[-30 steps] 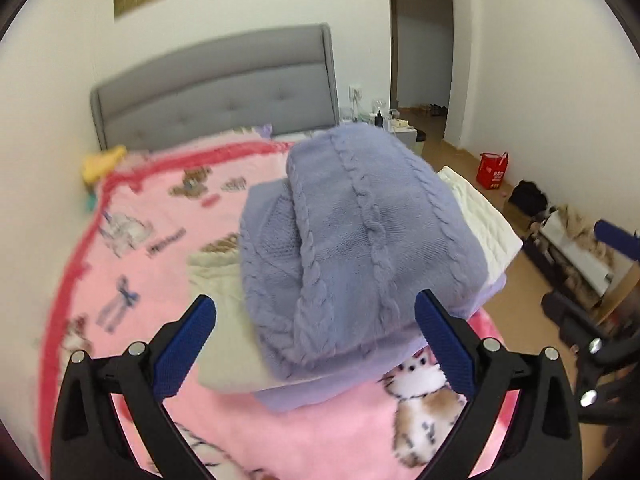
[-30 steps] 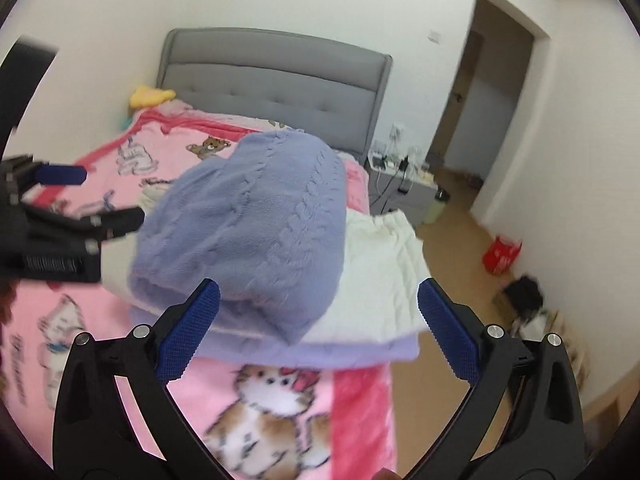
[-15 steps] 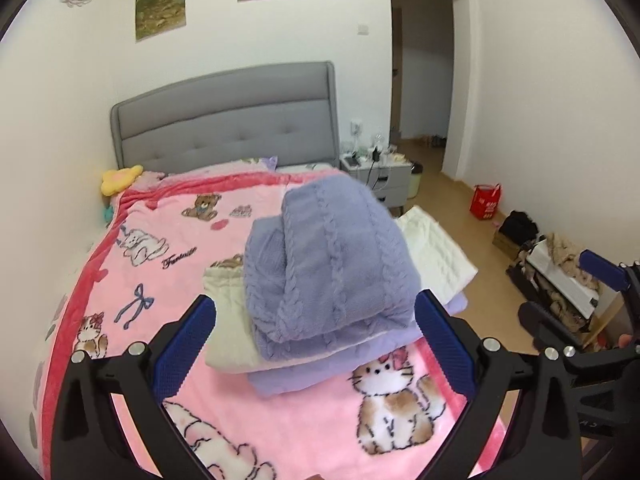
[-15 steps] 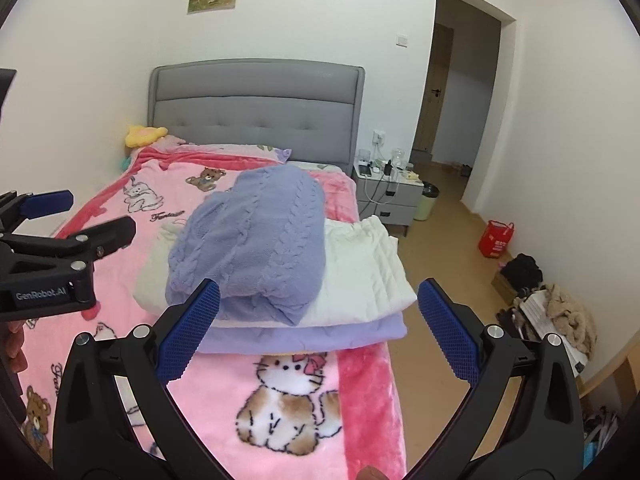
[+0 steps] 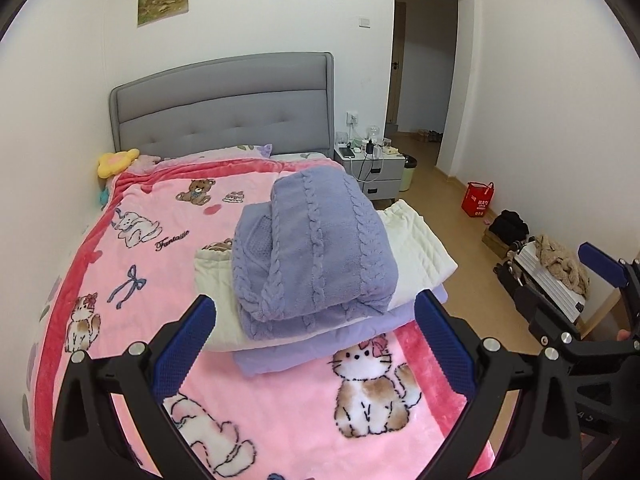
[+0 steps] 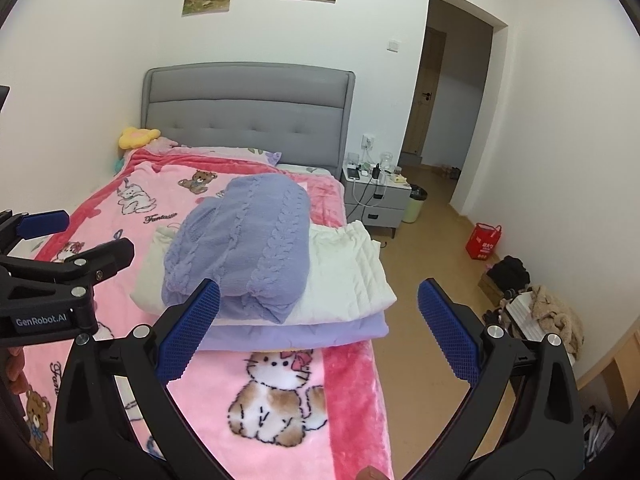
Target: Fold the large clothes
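A folded lavender cable-knit sweater (image 5: pixel 316 248) (image 6: pixel 244 248) lies on top of a stack, over a folded cream garment (image 5: pixel 416 248) (image 6: pixel 344 272) and a folded lilac garment (image 5: pixel 320 344) (image 6: pixel 304 332), on the pink cartoon blanket (image 5: pixel 160 240) (image 6: pixel 120 204) of the bed. My left gripper (image 5: pixel 316 344) hangs open in front of the stack, apart from it, holding nothing. My right gripper (image 6: pixel 316 332) is also open and empty, short of the stack's near edge. In the right wrist view the left gripper shows at the left edge, and the right gripper shows at the right edge of the left wrist view.
A grey headboard (image 5: pixel 224 108) stands at the far end, with a yellow plush (image 5: pixel 118 162) by it. Right of the bed are a bedside cabinet (image 6: pixel 376 200), a bin (image 6: pixel 416 200), a red bag (image 6: pixel 484 240), dark items and a heap of clothes (image 6: pixel 556 312) on the wooden floor.
Both grippers have pulled back and up from the stack, which now looks smaller and farther off. The stack lies still. Both grippers stay open.
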The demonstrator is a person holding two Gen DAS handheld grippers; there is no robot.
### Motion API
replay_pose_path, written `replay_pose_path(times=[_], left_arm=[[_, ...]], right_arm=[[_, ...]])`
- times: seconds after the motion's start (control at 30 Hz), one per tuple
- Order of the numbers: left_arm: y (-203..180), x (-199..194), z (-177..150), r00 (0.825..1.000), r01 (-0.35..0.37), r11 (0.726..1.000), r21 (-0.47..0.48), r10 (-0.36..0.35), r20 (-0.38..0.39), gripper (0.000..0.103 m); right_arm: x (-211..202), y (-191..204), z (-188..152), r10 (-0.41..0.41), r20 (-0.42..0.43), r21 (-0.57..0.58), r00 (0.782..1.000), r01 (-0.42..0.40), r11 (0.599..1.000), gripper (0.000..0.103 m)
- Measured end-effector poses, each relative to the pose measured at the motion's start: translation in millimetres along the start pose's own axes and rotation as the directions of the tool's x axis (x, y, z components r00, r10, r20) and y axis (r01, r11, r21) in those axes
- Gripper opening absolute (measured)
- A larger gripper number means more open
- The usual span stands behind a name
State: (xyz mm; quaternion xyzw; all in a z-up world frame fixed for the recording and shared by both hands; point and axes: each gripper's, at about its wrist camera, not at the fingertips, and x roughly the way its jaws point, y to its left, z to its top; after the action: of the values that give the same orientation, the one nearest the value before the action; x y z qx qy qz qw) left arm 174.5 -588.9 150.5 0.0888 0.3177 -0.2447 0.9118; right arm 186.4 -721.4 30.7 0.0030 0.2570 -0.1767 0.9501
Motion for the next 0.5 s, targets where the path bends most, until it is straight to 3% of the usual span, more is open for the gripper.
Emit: replay_pose_path(times=[0.13,0.5], left_arm=[[2,-1,0,1.000,0.004,1.000,0.003,-0.005,0.030,0.098],[7,13,-3,1.000,-0.006,1.000,0.000,0.006,-0.016,0.098]], right_arm=[[1,-1,-3,0.012,-0.008,0.007,1.000,-0.012,1.000,0.095],[8,3,-7,-0.008,-0.034,-0.011,0.999,0.007,1.000,0.095]])
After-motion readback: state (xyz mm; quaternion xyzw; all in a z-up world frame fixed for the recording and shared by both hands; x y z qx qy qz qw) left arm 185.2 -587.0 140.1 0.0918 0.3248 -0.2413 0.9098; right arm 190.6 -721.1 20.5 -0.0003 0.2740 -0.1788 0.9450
